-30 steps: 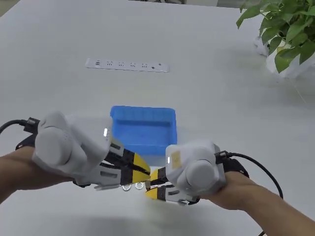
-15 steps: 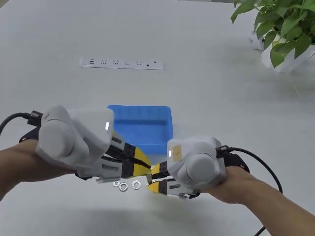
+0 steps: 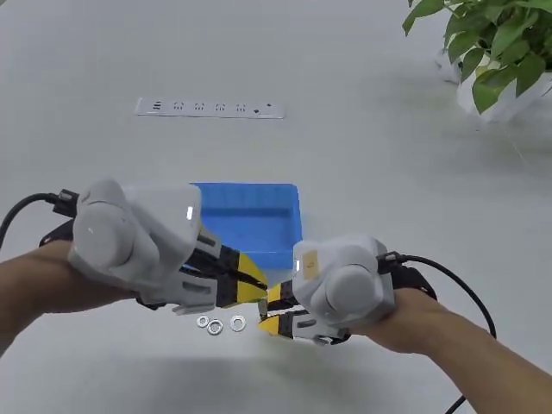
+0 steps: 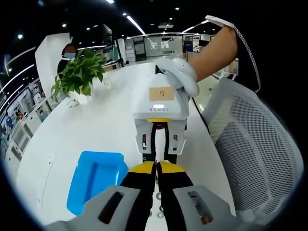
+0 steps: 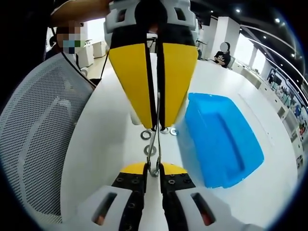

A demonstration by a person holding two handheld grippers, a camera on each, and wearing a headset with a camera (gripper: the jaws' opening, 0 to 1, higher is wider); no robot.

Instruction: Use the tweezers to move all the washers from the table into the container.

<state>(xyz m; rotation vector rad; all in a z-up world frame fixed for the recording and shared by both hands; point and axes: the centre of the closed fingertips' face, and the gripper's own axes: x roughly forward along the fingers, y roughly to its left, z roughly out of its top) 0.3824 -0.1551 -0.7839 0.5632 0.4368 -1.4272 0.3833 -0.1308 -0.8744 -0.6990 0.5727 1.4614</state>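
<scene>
White tabletop point(image 3: 362, 147) looks slippy, and with my left fingers point(image 5: 134, 82) and right fingers point(image 5: 132, 180) both pinching the tweezers point(image 5: 156, 139) tight, a washer point(image 3: 216, 325) could skid away.

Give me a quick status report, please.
Left gripper, right gripper: both shut on tweezers. Washers on table, beside blue container. Nothing in the way.

Left hand-held gripper point(image 3: 259, 290), right hand-held gripper point(image 3: 263, 317), white-and-yellow, black cables point(image 3: 401, 259)
</scene>
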